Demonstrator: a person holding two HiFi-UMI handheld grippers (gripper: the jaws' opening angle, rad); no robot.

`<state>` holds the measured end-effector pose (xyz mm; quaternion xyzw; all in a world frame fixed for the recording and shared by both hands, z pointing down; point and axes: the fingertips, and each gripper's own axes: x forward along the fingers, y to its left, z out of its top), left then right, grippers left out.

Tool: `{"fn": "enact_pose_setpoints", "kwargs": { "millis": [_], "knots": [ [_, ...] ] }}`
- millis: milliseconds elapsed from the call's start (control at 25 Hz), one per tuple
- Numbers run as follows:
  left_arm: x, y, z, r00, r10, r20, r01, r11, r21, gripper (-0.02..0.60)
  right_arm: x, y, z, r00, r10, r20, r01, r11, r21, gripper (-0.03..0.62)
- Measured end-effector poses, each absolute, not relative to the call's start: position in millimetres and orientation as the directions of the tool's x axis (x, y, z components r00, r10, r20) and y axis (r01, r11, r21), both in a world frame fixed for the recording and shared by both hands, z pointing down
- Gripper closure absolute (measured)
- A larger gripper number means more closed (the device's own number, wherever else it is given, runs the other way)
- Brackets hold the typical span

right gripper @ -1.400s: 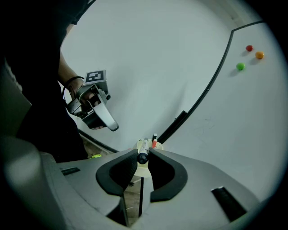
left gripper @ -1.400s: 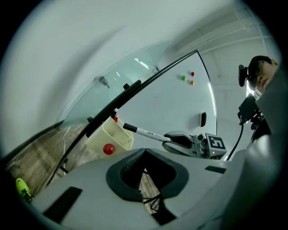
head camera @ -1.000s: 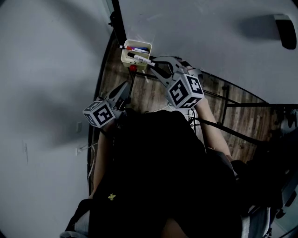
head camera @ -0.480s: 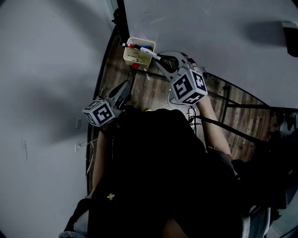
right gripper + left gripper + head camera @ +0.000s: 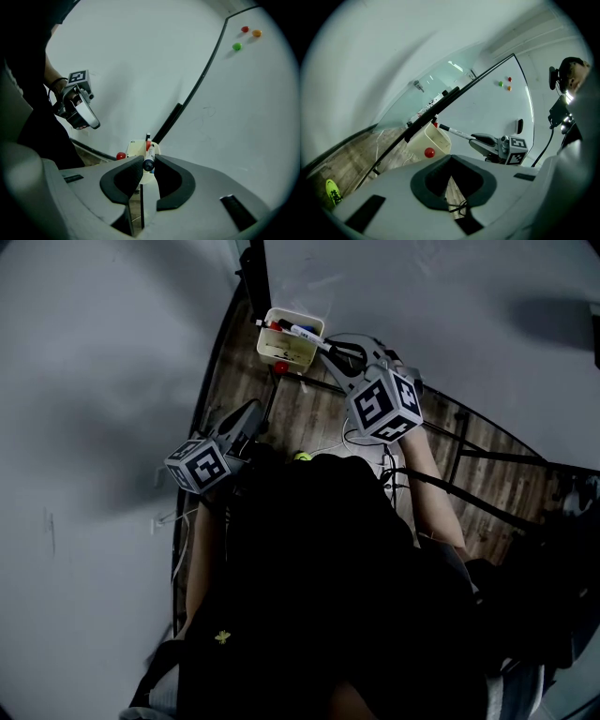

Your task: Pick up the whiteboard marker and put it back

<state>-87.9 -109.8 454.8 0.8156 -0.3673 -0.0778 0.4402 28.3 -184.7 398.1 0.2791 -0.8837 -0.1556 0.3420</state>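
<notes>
pen holder, cream, sits at twelve o'clock in the head view, with other pens in it and a red magnet on its wall. the right gripper comes in from its four o'clock, jaws partly closed on the whiteboard marker, whose far end lies over the holder's rim. the left gripper hangs at the holder's seven o'clock, well apart.

left gripper view: its jaw tips meet with nothing between them; the marker points to ten o'clock at the holder.

right gripper view: both pads clamp the marker's black end, with the holder at twelve o'clock just beyond.
</notes>
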Motion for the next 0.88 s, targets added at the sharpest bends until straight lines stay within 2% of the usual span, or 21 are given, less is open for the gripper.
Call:
{"fn": "enact_pose_setpoints", "kwargs": {
  "millis": [880],
  "knots": [
    [-104, -104, 465, 0.691, -0.680, 0.245, -0.554, -0.280, 0.784, 0.549, 26, -215, 420, -0.616, -0.566, 0.549, -0.387, 0.823, 0.415, 0.507]
  ]
}}
